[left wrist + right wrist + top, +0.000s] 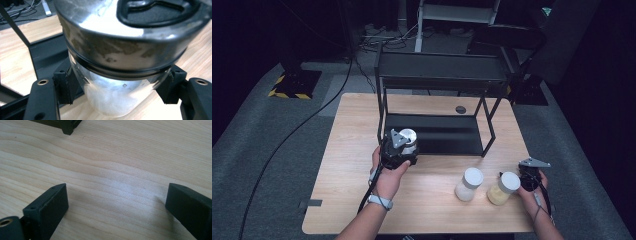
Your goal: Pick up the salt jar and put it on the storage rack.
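Left gripper clamps a silver-lidded jar at the rack's front-left corner, above the table. Right gripper jaws spread wide, nothing between, over bare wood.

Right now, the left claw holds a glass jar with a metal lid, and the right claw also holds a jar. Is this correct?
Not fully. The left claw does grip the glass jar below its metal lid, but the right claw holds nothing. The right gripper view shows its jaws standing open over the bare wooden table. In the high view it rests beside the yellow-filled jar.
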Available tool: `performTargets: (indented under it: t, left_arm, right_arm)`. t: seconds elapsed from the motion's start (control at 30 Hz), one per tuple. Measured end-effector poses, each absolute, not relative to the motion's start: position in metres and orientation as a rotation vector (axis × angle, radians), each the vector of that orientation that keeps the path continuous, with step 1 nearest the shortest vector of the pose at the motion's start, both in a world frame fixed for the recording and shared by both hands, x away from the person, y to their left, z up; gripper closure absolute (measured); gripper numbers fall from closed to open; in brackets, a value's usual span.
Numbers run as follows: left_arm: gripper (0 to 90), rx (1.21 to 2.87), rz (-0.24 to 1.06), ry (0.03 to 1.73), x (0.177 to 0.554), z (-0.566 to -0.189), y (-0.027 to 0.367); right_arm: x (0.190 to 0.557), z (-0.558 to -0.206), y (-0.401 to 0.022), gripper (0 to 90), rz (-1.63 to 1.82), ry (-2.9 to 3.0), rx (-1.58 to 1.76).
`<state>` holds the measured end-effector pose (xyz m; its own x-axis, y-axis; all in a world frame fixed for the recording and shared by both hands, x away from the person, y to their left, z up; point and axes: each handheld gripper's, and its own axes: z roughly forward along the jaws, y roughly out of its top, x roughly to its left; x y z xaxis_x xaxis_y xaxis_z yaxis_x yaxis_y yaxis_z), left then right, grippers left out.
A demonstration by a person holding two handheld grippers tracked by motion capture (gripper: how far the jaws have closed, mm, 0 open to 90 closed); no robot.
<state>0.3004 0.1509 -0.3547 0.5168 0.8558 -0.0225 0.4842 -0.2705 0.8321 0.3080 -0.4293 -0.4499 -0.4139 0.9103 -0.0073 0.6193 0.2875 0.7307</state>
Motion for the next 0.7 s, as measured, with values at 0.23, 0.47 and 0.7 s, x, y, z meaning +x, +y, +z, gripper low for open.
performTargets:
  t: [0.23,0.47,0.7]
  left_arm:
    - [30.5,1.916,0.575,1.059,0.32,-0.354,0.151]
    - [30.5,1.917,0.585,1.051,0.339,-0.358,0.148]
    - [30.5,1.909,0.624,1.096,0.355,-0.372,0.144]
  right_arm:
    - [0.308,-0.45,-0.429,4.6,0.922,2.137,1.371]
    - [0.308,-0.45,-0.429,4.6,0.922,2.137,1.371]
    - [0.308,-0.45,-0.43,4.6,0.923,2.138,1.368]
